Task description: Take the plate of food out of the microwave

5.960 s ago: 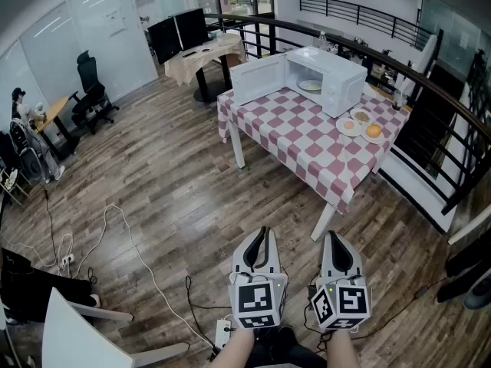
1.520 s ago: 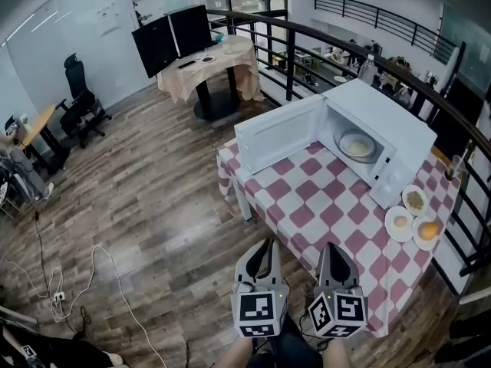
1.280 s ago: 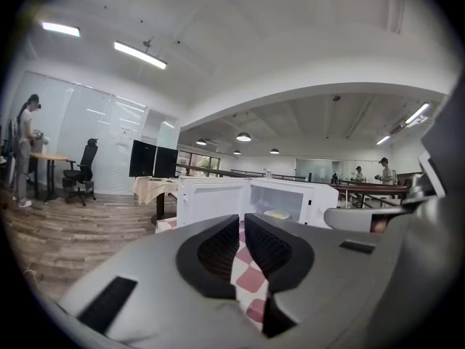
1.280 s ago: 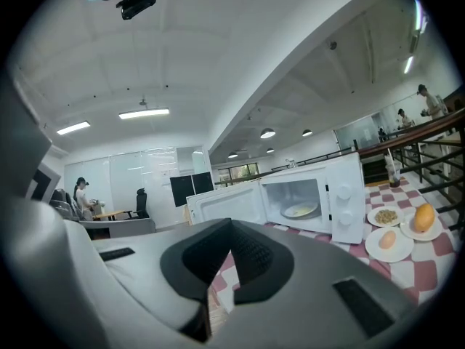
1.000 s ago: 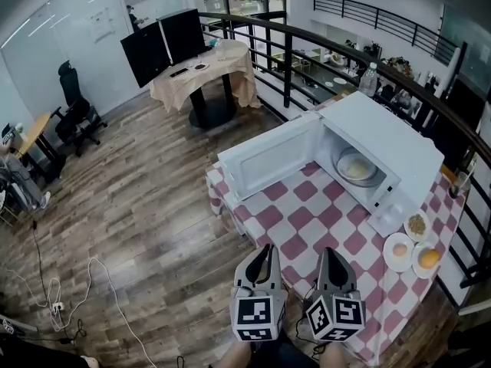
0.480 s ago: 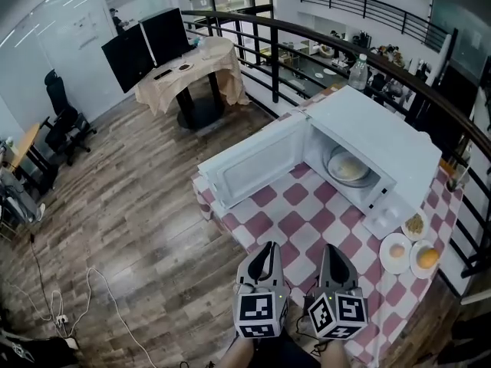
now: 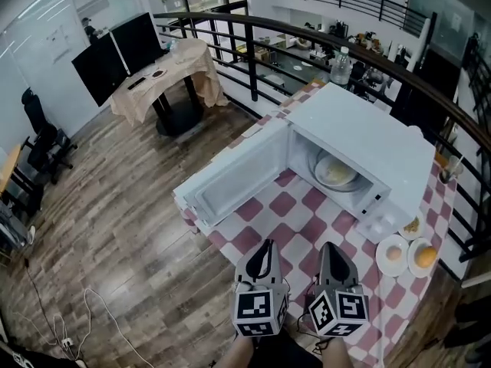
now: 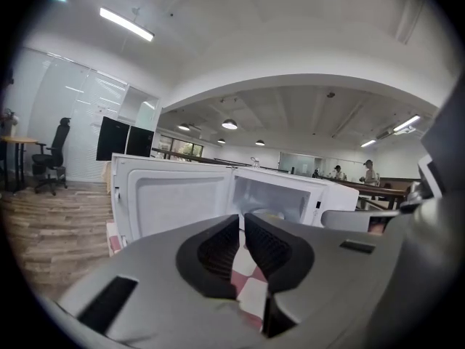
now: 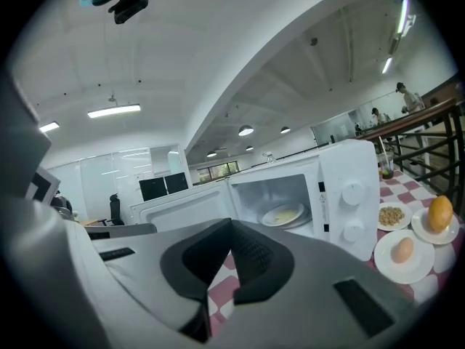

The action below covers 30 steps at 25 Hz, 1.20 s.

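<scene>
A white microwave (image 7: 368,148) stands on the red-checked table (image 7: 282,204) with its door (image 7: 234,181) swung open to the left. Inside it lies the plate of food (image 7: 334,171), pale and flat, also visible in the right gripper view as the plate (image 9: 285,214). My left gripper (image 7: 263,246) and right gripper (image 7: 328,248) hover side by side over the table's near edge, well short of the microwave. Both are shut and hold nothing. In their own views the left gripper (image 8: 242,220) and right gripper (image 9: 231,227) point at the open cavity.
Three small plates sit right of the microwave: one with an egg (image 7: 393,254), one with an orange (image 7: 424,256), one with grains (image 9: 392,215). A black railing (image 7: 253,29) runs behind the table. A cloth-covered desk with monitors (image 7: 165,71) stands at the back left.
The view has closed in on the table: the microwave now looks larger and nearer. Both grippers keep the same shut pose in front of me.
</scene>
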Tool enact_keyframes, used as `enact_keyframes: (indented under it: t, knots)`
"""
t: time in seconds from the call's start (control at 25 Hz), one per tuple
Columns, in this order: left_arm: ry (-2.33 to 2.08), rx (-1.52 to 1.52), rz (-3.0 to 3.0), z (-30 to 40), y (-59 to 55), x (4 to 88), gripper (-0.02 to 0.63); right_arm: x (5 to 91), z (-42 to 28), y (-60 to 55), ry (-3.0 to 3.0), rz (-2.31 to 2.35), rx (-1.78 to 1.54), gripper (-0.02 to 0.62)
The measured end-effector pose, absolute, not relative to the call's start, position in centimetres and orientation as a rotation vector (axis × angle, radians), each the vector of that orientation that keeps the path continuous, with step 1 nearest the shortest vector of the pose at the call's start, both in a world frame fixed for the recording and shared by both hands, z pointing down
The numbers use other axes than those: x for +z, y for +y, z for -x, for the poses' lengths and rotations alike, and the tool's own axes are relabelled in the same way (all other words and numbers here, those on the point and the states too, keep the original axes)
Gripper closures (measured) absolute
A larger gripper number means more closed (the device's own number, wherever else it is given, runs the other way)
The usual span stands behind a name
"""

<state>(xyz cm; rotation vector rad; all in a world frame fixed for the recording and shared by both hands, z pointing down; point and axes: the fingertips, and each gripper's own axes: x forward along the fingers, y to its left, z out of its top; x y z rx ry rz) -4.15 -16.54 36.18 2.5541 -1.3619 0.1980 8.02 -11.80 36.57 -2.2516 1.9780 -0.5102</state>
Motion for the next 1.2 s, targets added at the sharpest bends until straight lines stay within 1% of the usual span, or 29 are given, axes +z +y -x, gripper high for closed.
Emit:
enact_keyframes:
  t: [0.68, 1.2]
  knots:
    - [-1.124, 0.271, -2.604, -0.6, -26.1, 37.6, 0.577, 38.0, -11.1, -19.8, 1.809, 2.396, -0.582, 0.591]
    - [-0.905, 0.355, -2.605, -5.9, -30.8, 40.1, 0.577, 39.7, -14.4, -23.1, 1.638, 2.503, -0.659, 0.591]
